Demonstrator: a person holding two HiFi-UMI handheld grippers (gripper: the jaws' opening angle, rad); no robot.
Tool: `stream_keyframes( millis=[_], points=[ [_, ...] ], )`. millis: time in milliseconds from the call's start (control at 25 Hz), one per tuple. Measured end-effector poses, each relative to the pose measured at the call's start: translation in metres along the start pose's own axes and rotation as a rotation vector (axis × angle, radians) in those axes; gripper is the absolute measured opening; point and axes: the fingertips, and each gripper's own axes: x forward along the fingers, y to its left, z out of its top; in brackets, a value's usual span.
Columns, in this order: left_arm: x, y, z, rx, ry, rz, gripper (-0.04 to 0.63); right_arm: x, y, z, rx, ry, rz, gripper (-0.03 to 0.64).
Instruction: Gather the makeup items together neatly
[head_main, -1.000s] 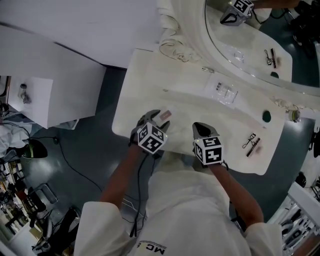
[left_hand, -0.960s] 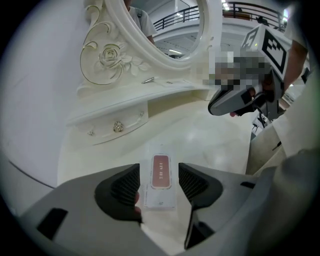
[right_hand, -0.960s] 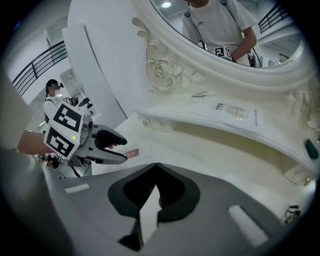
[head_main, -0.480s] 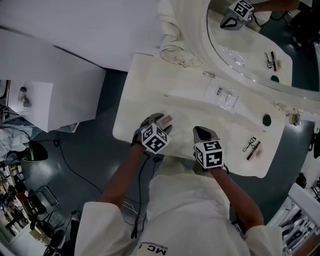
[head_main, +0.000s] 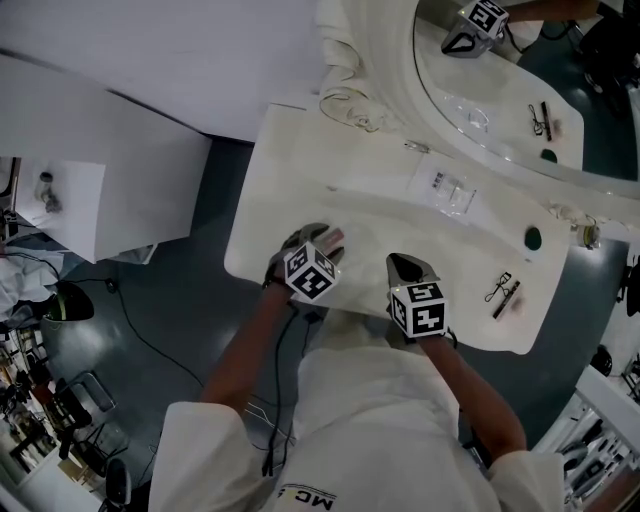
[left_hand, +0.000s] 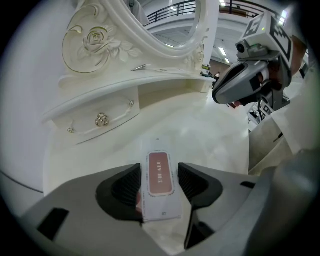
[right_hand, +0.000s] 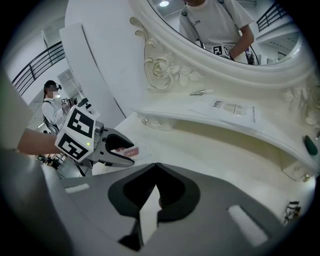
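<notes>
Currently mid-carry: left gripper clamped on a flat white sachet with a pink label, held just over the counter, lower centre of the head view. Right gripper jaws together, empty, beside it.

Next move, as judged: take the sachet rightward to the eyelash curler and pink stick at the counter's right end, and set it beside them, not on them. The right gripper sits in between.

Farther: green disc, clear packet on the raised shelf, mirror.
</notes>
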Motion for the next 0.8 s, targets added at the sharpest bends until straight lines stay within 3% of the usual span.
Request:
stream_keyframes(
  millis=[800],
  points=[
    [-0.016,0.003,0.011,-0.095,-0.048,0.042,0.215,-0.013,0.001,-0.008,0.005,-0.020,-0.008,0.002]
  ],
)
